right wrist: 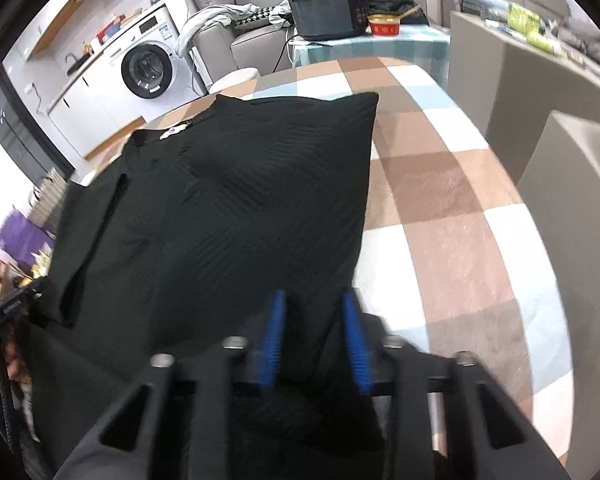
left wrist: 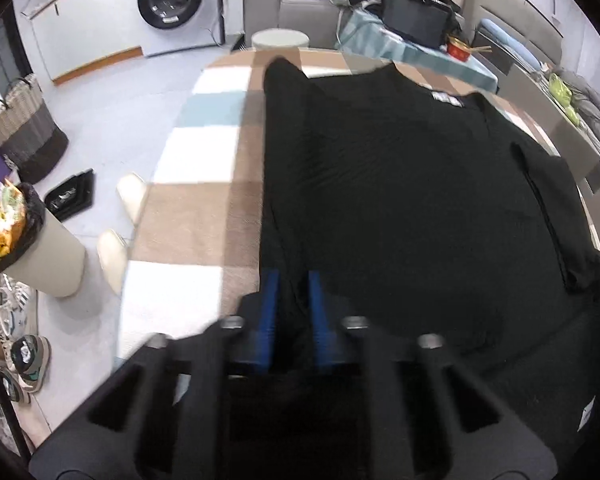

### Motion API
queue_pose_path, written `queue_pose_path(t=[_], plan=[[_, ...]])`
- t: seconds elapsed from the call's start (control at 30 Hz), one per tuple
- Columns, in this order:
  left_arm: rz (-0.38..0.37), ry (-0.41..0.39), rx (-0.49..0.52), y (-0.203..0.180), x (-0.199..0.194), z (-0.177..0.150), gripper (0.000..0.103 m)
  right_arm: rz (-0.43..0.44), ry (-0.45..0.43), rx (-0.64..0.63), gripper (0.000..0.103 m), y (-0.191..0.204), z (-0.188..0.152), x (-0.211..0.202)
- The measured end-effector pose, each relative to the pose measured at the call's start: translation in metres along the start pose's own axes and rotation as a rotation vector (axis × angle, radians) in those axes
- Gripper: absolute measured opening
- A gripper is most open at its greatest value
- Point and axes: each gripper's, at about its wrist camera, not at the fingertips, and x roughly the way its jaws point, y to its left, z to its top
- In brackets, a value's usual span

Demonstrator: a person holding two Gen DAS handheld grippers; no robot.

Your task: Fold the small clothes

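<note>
Left wrist view: the black top (left wrist: 400, 184) is lying spread across the checked table (left wrist: 196, 208), and the left tool (left wrist: 294, 280) is pinching its near hem between the blue fingers (left wrist: 271, 292).

Right wrist view: the right tool (right wrist: 315, 308) is clamping down on the same top's near right corner, I think, though it's blurry. Washing machine (right wrist: 148, 66) sitting way behind.

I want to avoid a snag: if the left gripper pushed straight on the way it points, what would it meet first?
The black garment: the left gripper already pinches its near edge, so it would likely just bunch the cloth against the checked table cover.
</note>
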Motion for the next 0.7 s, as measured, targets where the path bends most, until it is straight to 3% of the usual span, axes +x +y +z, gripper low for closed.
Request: queue_pose_path(t=[0.37,0.47,0.57,0.63,0.7], plan=[[0.013,-0.038,-0.011,-0.026,0.019,0.023,0.007,-0.082,-0.045,0.032,0.009,-0.009,0.036,0.02],[0.03,-0.056,-0.011,-0.031,0.011,0.023,0.008,-0.048,-0.038,0.065,0.014,-0.015,0.04,0.014],[-0.012,-0.096,-0.03,-0.026,-0.012,0.011,0.018,-0.014,-0.059,0.056,0.034,-0.016,0.03,-0.01],[-0.026,-0.125,-0.038,-0.02,-0.032,0.0,0.034,0.005,-0.077,0.047,0.054,-0.017,0.019,-0.03],[-0.017,-0.156,-0.038,-0.014,-0.05,-0.011,0.058,0.011,-0.09,0.027,0.062,-0.016,0.005,-0.05]])
